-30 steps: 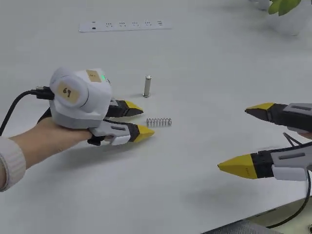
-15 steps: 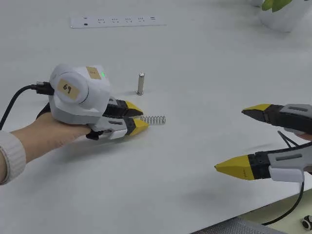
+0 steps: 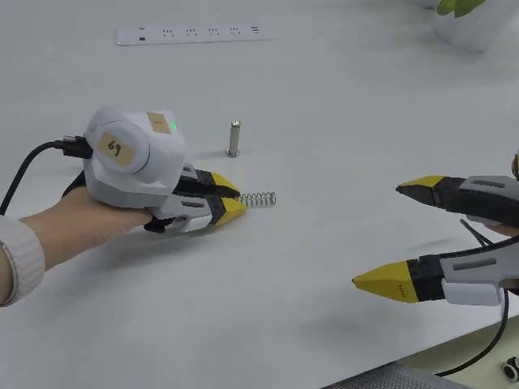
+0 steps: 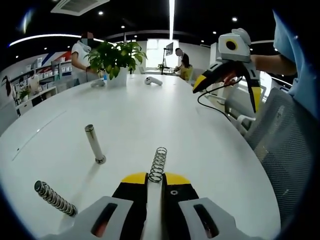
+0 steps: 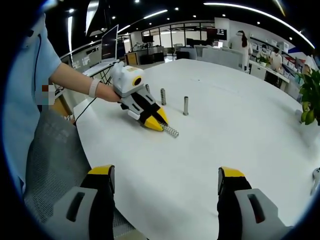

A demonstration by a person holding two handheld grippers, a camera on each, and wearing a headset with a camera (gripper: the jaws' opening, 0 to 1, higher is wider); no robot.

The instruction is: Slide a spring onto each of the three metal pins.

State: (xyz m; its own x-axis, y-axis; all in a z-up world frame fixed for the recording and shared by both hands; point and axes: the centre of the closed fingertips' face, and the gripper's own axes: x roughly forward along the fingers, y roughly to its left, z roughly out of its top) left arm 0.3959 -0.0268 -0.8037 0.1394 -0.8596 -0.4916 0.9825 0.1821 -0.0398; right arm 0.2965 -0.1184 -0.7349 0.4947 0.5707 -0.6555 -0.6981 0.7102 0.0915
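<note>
Now the spring (image 3: 258, 198) is clamped by the left gripper (image 3: 235, 201), no longer spread, so threading onto the bare pin (image 3: 234, 138) is judged next; the right gripper (image 3: 378, 235) is held apart.

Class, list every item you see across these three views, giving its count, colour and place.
spring: one, silver, one end held in the left gripper's jaws
bare pin: one, silver, standing behind the spring
pin with a spring on it: one, silver, beside the bare pin
power strip: one, white, far side of table
potted plant: one, green, far table edge
table: one, white
left gripper: white, yellow tips, shut on spring
right gripper: yellow tips, open, at right
hand: one, holding the left gripper
</note>
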